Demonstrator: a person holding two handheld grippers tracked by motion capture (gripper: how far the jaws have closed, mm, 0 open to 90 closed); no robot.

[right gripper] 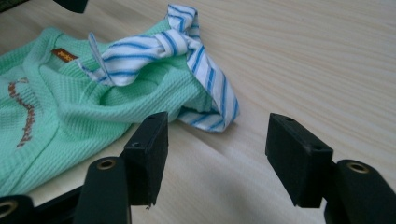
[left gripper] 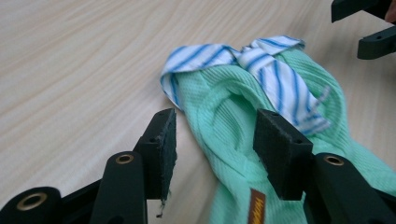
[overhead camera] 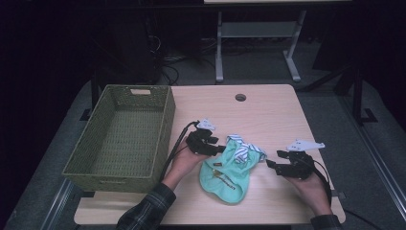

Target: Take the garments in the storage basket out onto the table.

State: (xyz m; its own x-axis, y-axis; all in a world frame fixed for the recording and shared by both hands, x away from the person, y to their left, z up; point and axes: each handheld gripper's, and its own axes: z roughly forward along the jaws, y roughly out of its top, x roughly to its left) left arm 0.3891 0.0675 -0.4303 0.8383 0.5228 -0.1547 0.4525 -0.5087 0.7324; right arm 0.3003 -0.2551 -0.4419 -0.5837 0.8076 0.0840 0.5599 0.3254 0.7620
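Fingers (left gripper: 161, 154) of the left gripper (left gripper: 215, 149) stand apart, straddling a ridge of the mint green garment (left gripper: 224, 116), pads not pressing on cloth as far as its own view shows; fingers (right gripper: 149, 149) of the right gripper (right gripper: 217, 158) also apart, bare tabletop between them, garment edge just beyond the near finger. From above, left gripper (overhead camera: 216, 149) sits at the garment's left edge, right gripper (overhead camera: 276, 160) just off its right side, not touching. Garment (overhead camera: 227, 175) lies crumpled on the wooden table (overhead camera: 268, 110), near the front edge, between the two hands. Striped blue-and-white trim (left gripper: 275, 74) is knotted or bunched at the top, an orange label (left gripper: 257, 205) low in the left gripper view, brown lettering (right gripper: 25, 112) in the right gripper view. Handling guess: light, soft waffle-knit, limp, no stiffness, will sag and drape when lifted; not fragile, not slippery, pads should bite well. Best hold likely the raised fold already between the left jaws, and the striped hem corner (right gripper: 219, 116) nearest the right gripper; pinch a thick fold, not a single thin layer, or it may slide out. Farther left, the green woven basket (overhead camera: 122, 139) stands open and apart from the garment, with a hole (overhead camera: 240, 97) in the tabletop beyond.
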